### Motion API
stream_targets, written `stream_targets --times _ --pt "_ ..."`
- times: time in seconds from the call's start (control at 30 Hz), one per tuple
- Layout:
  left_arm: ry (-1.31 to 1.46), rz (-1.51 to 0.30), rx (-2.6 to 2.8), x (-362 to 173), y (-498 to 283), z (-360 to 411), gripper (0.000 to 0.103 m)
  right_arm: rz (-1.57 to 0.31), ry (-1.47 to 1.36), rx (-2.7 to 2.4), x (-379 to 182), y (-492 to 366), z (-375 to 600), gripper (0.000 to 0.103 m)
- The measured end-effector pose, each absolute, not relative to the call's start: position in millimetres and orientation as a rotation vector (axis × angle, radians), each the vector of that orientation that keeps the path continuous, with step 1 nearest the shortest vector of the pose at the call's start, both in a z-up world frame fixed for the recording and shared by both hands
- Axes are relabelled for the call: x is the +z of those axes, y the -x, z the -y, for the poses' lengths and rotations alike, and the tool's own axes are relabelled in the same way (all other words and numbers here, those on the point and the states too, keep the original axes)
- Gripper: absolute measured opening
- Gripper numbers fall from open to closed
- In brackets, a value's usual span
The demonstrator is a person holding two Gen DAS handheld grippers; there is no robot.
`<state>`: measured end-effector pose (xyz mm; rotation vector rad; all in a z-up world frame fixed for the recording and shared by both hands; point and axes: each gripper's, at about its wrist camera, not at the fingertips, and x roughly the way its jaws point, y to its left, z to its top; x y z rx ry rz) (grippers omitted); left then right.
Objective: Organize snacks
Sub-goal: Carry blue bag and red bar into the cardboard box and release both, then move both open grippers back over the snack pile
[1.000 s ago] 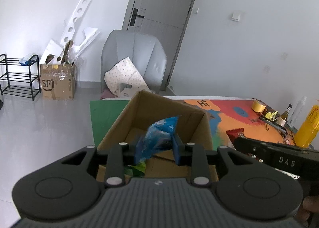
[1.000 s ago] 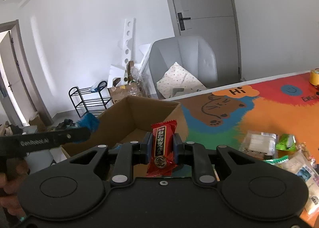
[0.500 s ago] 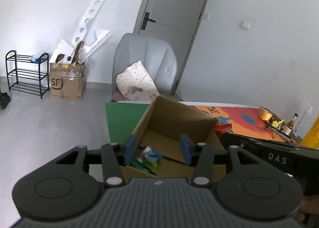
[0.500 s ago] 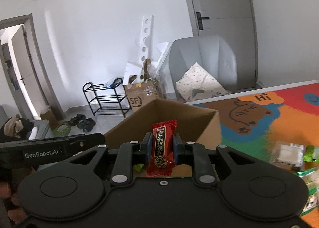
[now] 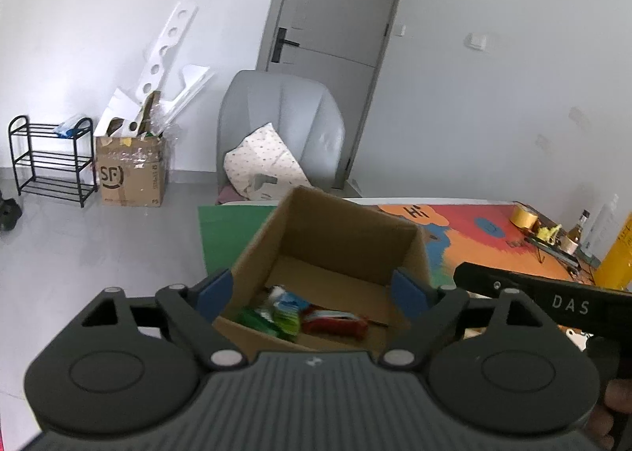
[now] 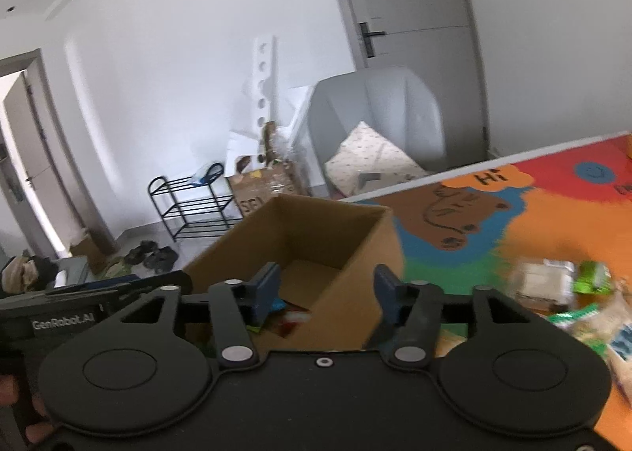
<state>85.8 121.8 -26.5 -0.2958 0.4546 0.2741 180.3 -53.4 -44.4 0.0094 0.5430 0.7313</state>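
your left gripper [image 5: 312, 293] and right gripper [image 6: 327, 291] have just been opening, both empty. snack packets [image 5: 304, 314] lie in the cardboard box [image 5: 339, 226]; dipping could snag its near rim.

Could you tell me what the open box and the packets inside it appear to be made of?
The box: plain brown cardboard, matte, with raw cut edges. The snack packets inside: probably thin plastic or foil film, judging by their bright green, blue and red print and crumpled shape, though they are blurred.
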Motion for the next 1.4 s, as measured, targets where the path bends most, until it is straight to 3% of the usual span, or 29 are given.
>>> stream_targets --times 0.37,0.83,1.4 --pt "0.252 -0.467 0.200 -24.1 -97.1 -84.5 0.093 -0.529 -0.038 0.630 -49.4 -176.0 102.5 0.083" --pt "0.196 -0.487 0.131 -22.8 -109.1 -35.1 0.097 -0.531 -0.085 0.522 -55.6 -178.3 162.0 0.102" --pt "0.160 -0.540 0.041 -30.5 -132.0 15.1 0.098 -0.545 -0.120 0.428 -73.0 -180.9 227.3 0.103"
